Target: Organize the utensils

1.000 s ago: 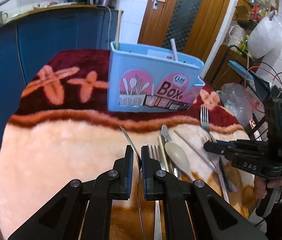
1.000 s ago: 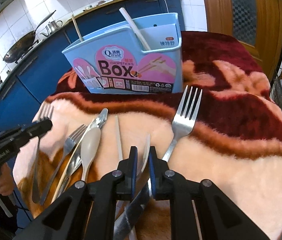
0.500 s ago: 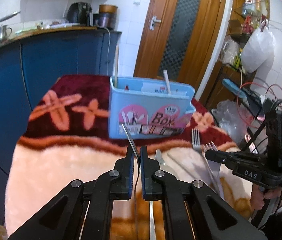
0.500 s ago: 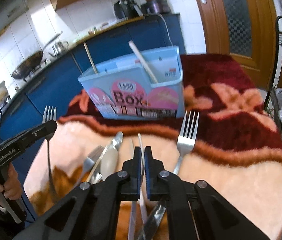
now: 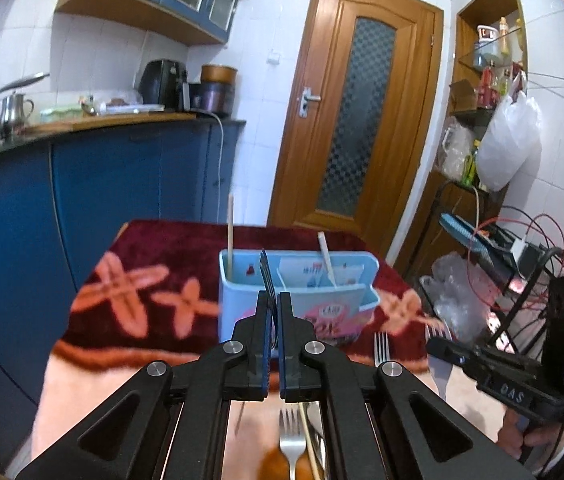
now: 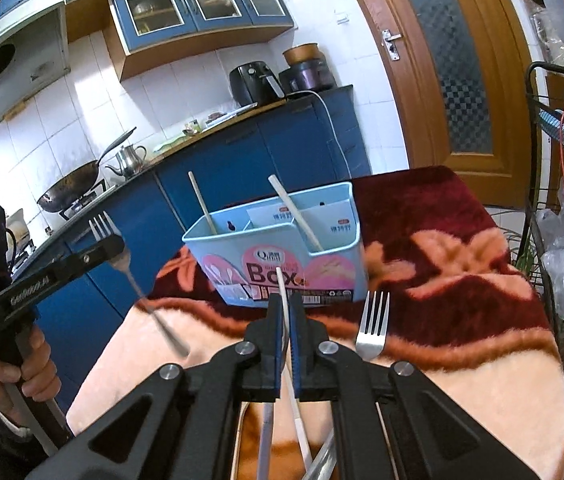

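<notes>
A light blue utensil box (image 5: 297, 292) (image 6: 278, 252) stands on the blanket-covered table, holding a wooden chopstick (image 5: 230, 236) and a white chopstick (image 6: 295, 216). My left gripper (image 5: 273, 308) is shut on a metal fork (image 5: 268, 272), held in the air in front of the box; it also shows in the right wrist view (image 6: 120, 248). My right gripper (image 6: 285, 312) is shut on a white chopstick (image 6: 283, 292), raised over the table before the box. Other forks (image 6: 371, 328) (image 5: 291, 440) lie on the blanket.
The table wears a maroon and peach blanket (image 6: 461, 280). Blue kitchen cabinets (image 5: 82, 200) stand behind and to the left. A wooden door (image 5: 353, 120) is behind the table. A wire rack with bags and cables (image 5: 501, 260) stands at the right.
Both grippers have risen from the table, the left lifting the fork and the right lifting the white chopstick. Both now sit higher, facing the box.
</notes>
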